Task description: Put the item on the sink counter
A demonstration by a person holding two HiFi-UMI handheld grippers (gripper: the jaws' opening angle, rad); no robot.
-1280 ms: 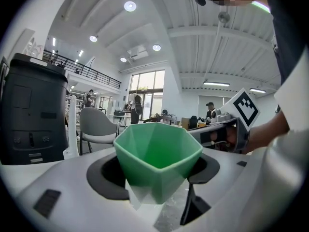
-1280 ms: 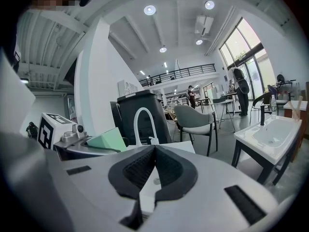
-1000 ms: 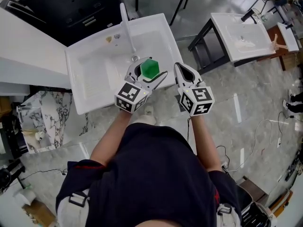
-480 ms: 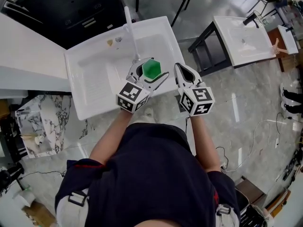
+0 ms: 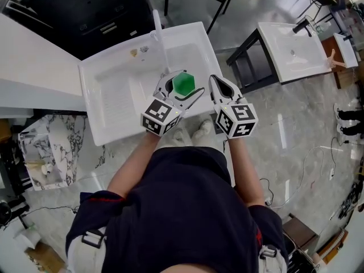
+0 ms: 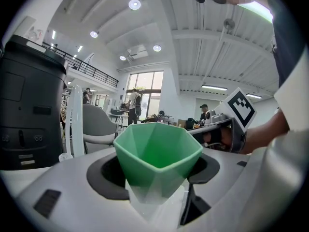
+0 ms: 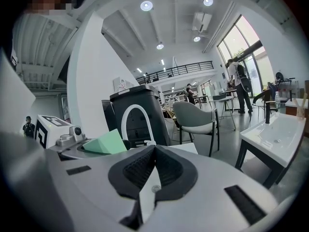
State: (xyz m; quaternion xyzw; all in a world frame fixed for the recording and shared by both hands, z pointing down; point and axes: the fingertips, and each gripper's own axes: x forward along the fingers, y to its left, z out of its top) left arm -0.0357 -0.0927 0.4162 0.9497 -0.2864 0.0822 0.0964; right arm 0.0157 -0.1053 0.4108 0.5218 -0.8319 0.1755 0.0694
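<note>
person in a dark top (image 5: pixel 187 209) stands at a white sink (image 5: pixel 114 95) on a marble-look floor. the tall white faucet (image 5: pixel 159 38) rises at the sink's back edge. a second white sink (image 5: pixel 293 44) sits well apart, upper right. the two grippers are side by side over the near sink's front right corner.

left gripper (image 5: pixel 185 82): jaws spread wide and clamped on the green cup (image 5: pixel 183 85), one pad on each side wall. the cup is faceted, its mouth up, held over the basin just in front of the faucet base.

right gripper (image 5: pixel 214 81): jaws pressed together, nothing between them, just beside the left one and not touching the cup.
</note>
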